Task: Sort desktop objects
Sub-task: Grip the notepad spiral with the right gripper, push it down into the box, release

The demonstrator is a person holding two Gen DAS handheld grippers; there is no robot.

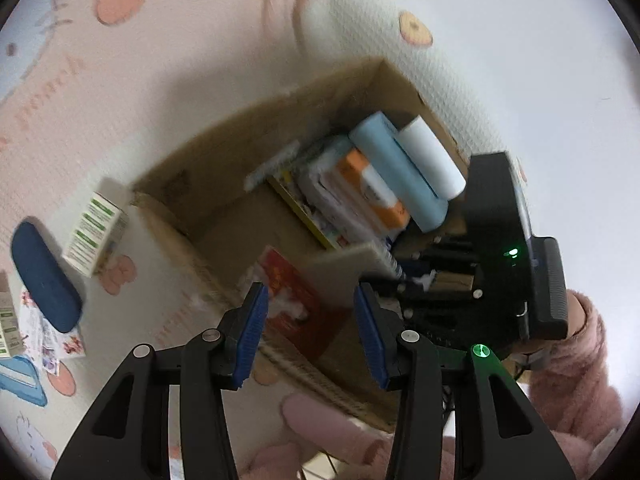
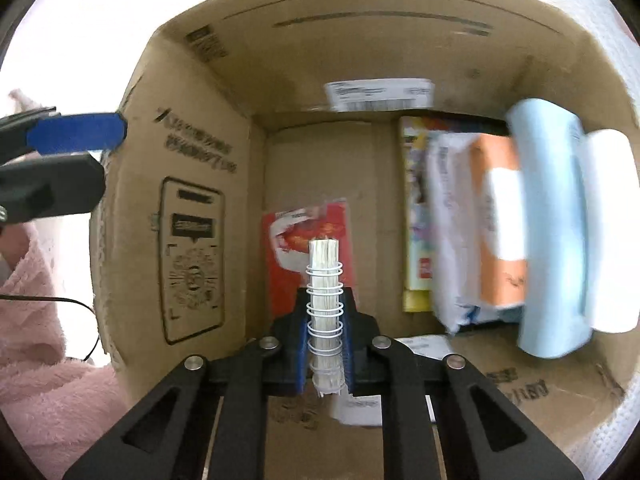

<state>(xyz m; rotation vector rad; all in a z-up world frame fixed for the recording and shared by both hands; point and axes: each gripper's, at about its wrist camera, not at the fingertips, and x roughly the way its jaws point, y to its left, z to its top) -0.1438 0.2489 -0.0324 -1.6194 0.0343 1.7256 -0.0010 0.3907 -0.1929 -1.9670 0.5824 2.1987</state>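
The right gripper (image 2: 326,344) is clamped on the wire-bound spine of a spiral notebook (image 2: 325,276), held upright over the open cardboard box (image 2: 192,184). Lowering it straight into the bare floor space, over the red packet (image 2: 308,236), looks best, keeping it vertical. Books and pale blue and white rolls (image 2: 552,232) crowd the box's right side. The left gripper (image 1: 310,332) hovers at the rim, jaws apart and empty; a dark blue case (image 1: 44,276) and small cartons (image 1: 96,228) wait outside
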